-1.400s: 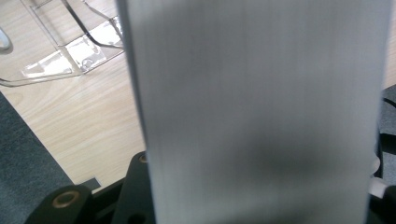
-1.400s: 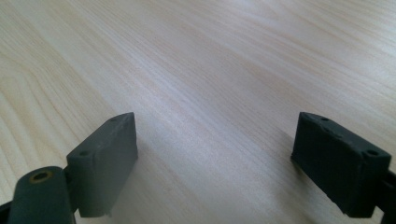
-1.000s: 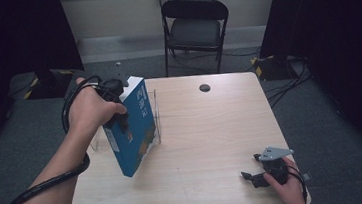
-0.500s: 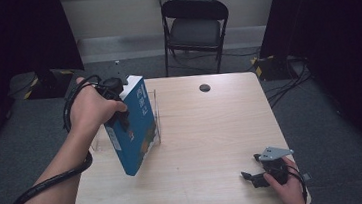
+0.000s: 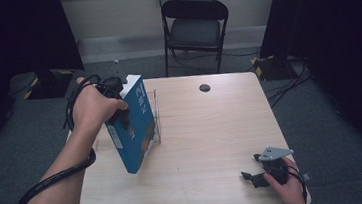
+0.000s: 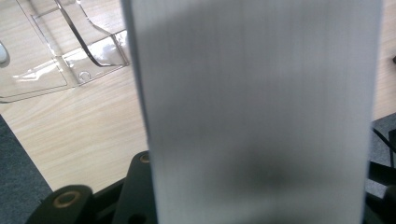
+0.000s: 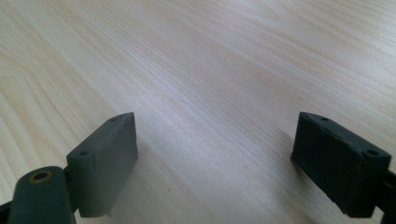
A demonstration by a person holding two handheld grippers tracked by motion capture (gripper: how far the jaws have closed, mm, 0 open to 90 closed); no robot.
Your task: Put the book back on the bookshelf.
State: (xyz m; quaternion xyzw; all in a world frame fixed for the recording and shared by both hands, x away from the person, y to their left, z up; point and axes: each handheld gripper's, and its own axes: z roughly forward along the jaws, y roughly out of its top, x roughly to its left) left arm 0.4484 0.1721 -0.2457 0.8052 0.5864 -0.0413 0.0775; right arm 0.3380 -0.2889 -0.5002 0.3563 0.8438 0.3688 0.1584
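Left gripper (image 5: 118, 100) clamped on a blue book (image 5: 132, 124) at the table's left side; right gripper (image 5: 265, 174) open near the front right corner

From the high view we see the book held tilted, its lower corner down near the wooden table (image 5: 207, 129), just beside a clear plastic stand (image 5: 156, 115), with a small dark round object (image 5: 205, 87) near the far edge and a folding chair (image 5: 194, 25) beyond. In the left gripper view we see the book (image 6: 257, 112) as a blurred pale band of page edges between the jaws, and the stand (image 6: 60, 51) lying on the wood. In the right gripper view we see the gripper (image 7: 215, 163) with jaws set well apart over bare tabletop (image 7: 210, 60). The cover is blue with white characters and a white spine
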